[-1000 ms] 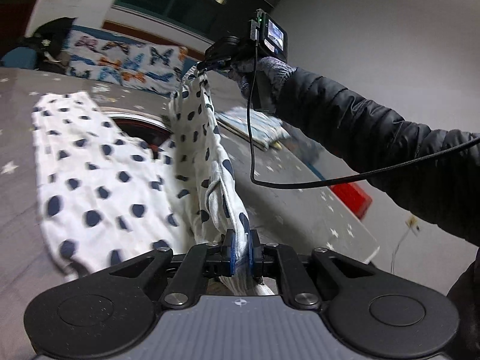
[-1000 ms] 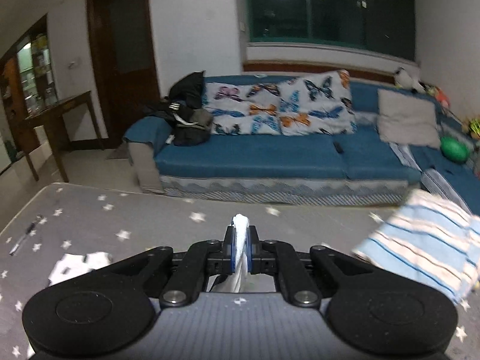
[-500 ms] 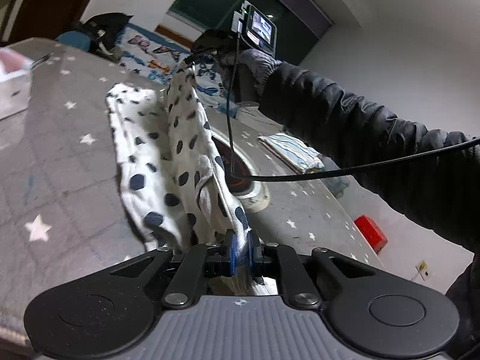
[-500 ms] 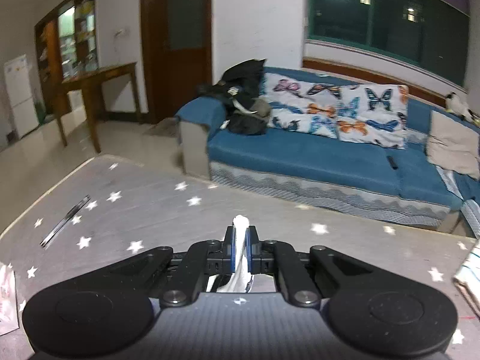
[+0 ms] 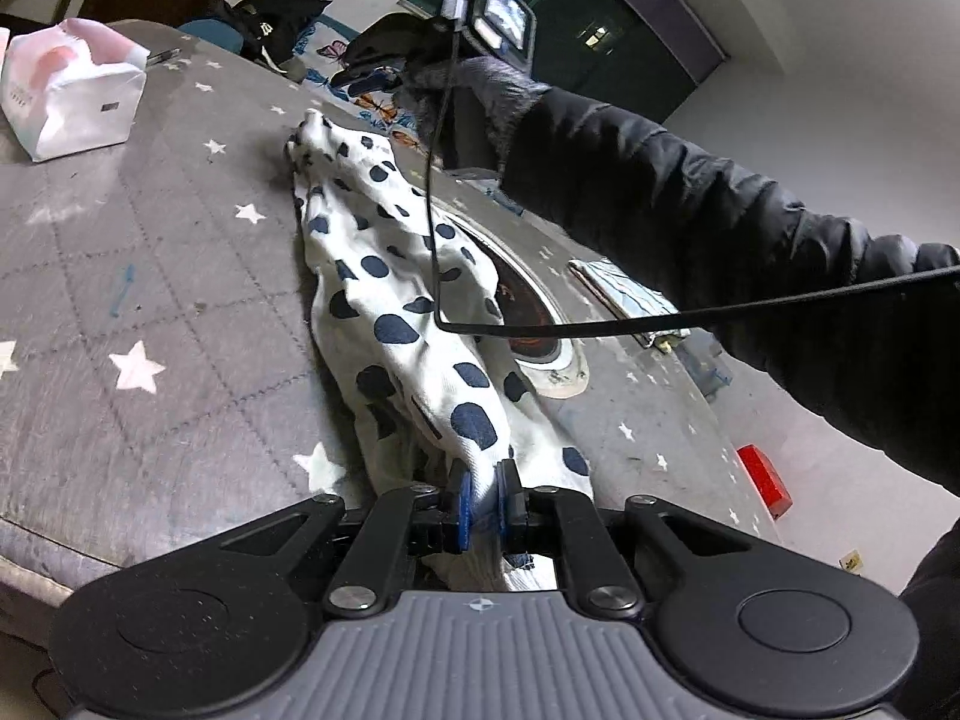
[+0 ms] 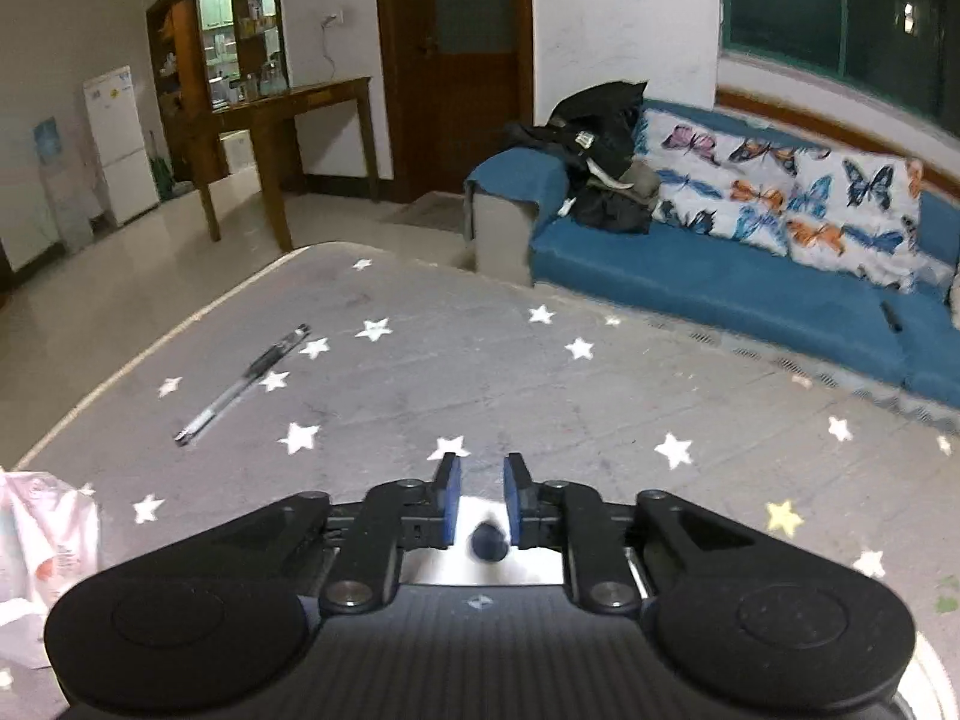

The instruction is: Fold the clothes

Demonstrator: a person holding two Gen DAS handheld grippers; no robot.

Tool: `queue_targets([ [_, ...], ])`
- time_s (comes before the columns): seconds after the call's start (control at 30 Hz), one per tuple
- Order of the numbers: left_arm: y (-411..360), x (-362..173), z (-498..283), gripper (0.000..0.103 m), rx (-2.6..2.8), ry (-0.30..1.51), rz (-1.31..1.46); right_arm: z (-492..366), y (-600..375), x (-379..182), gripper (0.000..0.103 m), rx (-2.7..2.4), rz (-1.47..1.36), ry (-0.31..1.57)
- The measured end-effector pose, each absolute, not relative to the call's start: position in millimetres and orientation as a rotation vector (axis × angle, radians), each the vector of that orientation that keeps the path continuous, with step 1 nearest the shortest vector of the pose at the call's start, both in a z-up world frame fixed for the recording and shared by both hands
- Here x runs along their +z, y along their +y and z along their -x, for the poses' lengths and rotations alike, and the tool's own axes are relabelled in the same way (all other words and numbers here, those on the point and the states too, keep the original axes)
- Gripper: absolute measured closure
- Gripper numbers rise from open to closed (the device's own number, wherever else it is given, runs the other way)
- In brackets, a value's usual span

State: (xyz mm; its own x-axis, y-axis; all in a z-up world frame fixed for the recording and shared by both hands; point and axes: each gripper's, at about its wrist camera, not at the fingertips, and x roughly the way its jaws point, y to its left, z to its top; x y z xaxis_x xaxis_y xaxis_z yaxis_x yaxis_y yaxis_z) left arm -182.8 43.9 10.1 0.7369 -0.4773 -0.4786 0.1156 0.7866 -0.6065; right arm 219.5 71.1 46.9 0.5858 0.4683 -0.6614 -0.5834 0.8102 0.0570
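A white garment with navy dots (image 5: 414,324) lies bunched in a long strip on the grey star-print table cover (image 5: 150,276). My left gripper (image 5: 480,489) is shut on its near end at the table's front edge. In the left wrist view my right gripper (image 5: 366,81), held by a gloved hand in a black sleeve, hovers just above the garment's far end. In the right wrist view its jaws (image 6: 480,471) are opening. A bit of dotted cloth (image 6: 486,540) shows low between them, and the pads (image 6: 450,492) are not pressing on it.
A pink-and-white tissue pack (image 5: 72,96) stands at the table's far left, with a pen (image 6: 240,384) near it. A folded striped cloth (image 5: 630,306) and a round dark mat (image 5: 534,324) lie right of the garment. A blue sofa (image 6: 720,288) stands beyond the table.
My right gripper swung left and down, laid the garment's far end on the table, and its jaws parted off the cloth. The left gripper kept its hold as the hanging garment settled flat.
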Motion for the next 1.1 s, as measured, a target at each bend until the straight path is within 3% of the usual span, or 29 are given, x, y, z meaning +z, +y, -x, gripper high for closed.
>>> queue_targets([
  [0.13, 43, 12, 181, 0.089, -0.349, 0.671, 0.562, -216, 55, 57, 0.085, 0.623, 0.218, 0.711],
  [0.33, 40, 13, 184, 0.077, -0.349, 0.685, 0.545, -213, 17, 74, 0.073, 0.616, 0.264, 0.726],
  [0.4, 39, 14, 185, 0.068, -0.347, 0.686, 0.541, -205, 4, 77, 0.069, 0.627, 0.304, 0.722],
  [0.63, 37, 23, 190, 0.063, -0.33, 0.671, 0.507, -155, -35, 74, 0.059, 0.712, 0.426, 0.712],
  [0.8, 39, 28, 192, 0.059, -0.295, 0.665, 0.517, -123, -64, 60, 0.058, 0.75, 0.445, 0.754],
  [1.0, 37, 22, 184, 0.059, -0.278, 0.712, 0.598, -67, -105, 56, 0.056, 0.835, 0.457, 0.778],
  [1.1, 32, 21, 181, 0.061, -0.286, 0.731, 0.61, -31, -123, 61, 0.05, 0.887, 0.472, 0.769],
])
